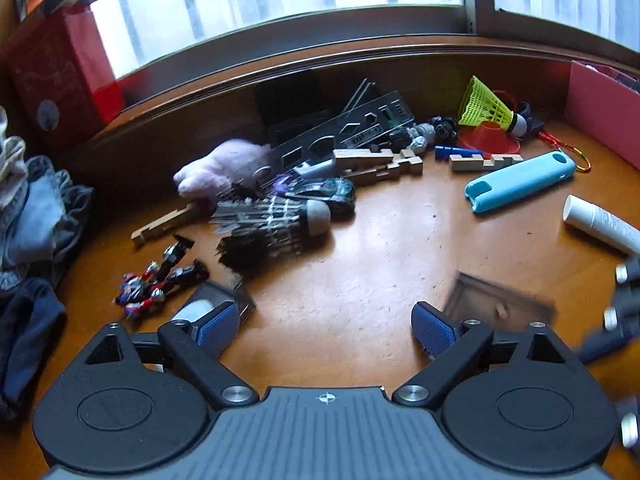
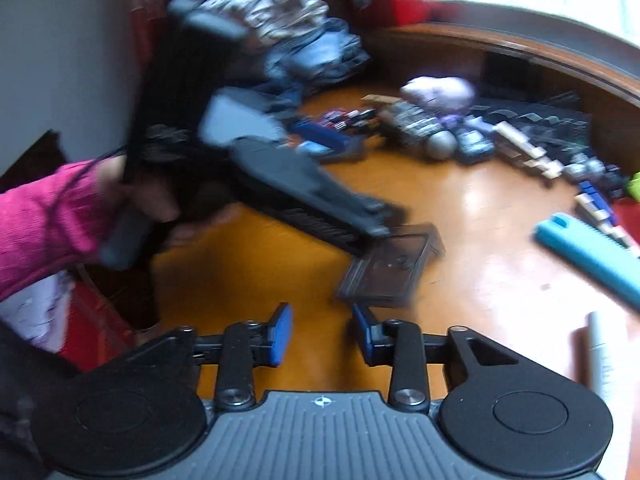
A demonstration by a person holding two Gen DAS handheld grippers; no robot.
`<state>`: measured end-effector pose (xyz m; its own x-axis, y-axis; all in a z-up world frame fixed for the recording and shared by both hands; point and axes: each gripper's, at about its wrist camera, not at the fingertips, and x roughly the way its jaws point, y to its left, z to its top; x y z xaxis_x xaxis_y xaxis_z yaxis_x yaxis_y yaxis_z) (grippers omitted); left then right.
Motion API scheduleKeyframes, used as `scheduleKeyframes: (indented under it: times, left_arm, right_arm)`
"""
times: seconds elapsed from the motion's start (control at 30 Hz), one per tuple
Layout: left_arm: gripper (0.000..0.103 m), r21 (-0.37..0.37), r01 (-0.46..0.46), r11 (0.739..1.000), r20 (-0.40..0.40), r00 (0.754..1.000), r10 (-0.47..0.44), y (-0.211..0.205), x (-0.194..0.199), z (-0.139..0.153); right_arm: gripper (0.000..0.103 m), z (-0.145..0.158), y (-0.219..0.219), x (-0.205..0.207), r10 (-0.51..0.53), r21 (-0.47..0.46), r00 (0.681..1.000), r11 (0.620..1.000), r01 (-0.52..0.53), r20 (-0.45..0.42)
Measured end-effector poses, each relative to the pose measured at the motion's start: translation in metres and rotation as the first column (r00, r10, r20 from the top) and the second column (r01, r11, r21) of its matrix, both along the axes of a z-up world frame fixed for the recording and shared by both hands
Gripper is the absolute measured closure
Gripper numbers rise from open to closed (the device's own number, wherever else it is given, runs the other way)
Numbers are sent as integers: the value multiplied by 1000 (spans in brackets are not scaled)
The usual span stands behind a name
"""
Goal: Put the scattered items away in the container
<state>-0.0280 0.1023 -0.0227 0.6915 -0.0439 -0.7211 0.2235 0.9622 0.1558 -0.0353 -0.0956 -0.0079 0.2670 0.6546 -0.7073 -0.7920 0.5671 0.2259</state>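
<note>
Scattered items lie on the wooden table (image 1: pixel 360 264): a black feather shuttlecock (image 1: pixel 272 224), a toy car (image 1: pixel 328 194), wooden blocks (image 1: pixel 380 162), a blue case (image 1: pixel 520 180), a yellow shuttlecock (image 1: pixel 490 110), a white tube (image 1: pixel 600 224) and action figures (image 1: pixel 160 280). The pink container (image 1: pixel 604 112) stands at the far right. My left gripper (image 1: pixel 324 330) is open and empty above the table. A clear dark case (image 2: pixel 392 268) lies just beyond my right gripper (image 2: pixel 322 334), which is open and empty. The left gripper also shows blurred in the right wrist view (image 2: pixel 344 220), touching that case.
Folded clothes (image 1: pixel 32 208) pile up at the left edge. A red box (image 1: pixel 56 76) stands by the window sill. A pink plush (image 1: pixel 224 164) and dark metal plates (image 1: pixel 344 132) lie at the back. A second clear case (image 1: pixel 216 304) sits by my left finger.
</note>
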Motion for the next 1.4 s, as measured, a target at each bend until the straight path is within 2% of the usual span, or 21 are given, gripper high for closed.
scheduleKeyframes:
  times: [0.07,0.2,0.3,0.4,0.57,0.7,0.77,0.87,1.07,1.17,1.4]
  left_arm:
    - [9,-40,4,999,-22,1000,-5,2,-4,0]
    - [9,-111,-9,994,-17,1000,7,-4,-15,8]
    - [5,-211,-22,977,9,1000,25,-14,-22,23]
    - [5,-255,-34,966,19,999,41,-33,-23,30]
    - [6,-222,-71,972,2,997,73,-70,-20,22]
    - [8,-179,-73,981,-17,997,71,-84,-16,12]
    - [8,-155,-81,985,-23,997,78,-88,-14,7]
    - [11,-169,-102,980,-51,994,95,-87,-10,2]
    - [27,-151,-132,980,-47,991,126,-89,-10,-4]
    - [42,-153,-133,979,-32,991,129,-90,-10,-2]
    - [42,-176,-128,976,-26,992,125,-94,-13,1]
  right_arm:
    - [64,-1,-4,7,-75,-22,997,997,76,37]
    - [64,1,-17,13,-143,-22,988,989,144,54]
    - [52,6,-31,7,-181,-7,980,983,182,76]
    - [49,12,-48,-2,-230,-13,965,972,234,126]
    - [44,12,-71,-10,-335,-64,910,931,360,247]
    - [44,4,-81,-7,-379,-104,884,902,419,273]
    - [44,0,-85,-7,-386,-119,879,895,431,281]
    - [44,-3,-90,-6,-395,-122,876,890,440,277]
    - [45,-9,-97,2,-421,-104,873,884,456,245]
    - [54,-14,-98,7,-429,-100,877,884,457,218]
    - [69,-15,-103,11,-437,-79,877,885,459,199]
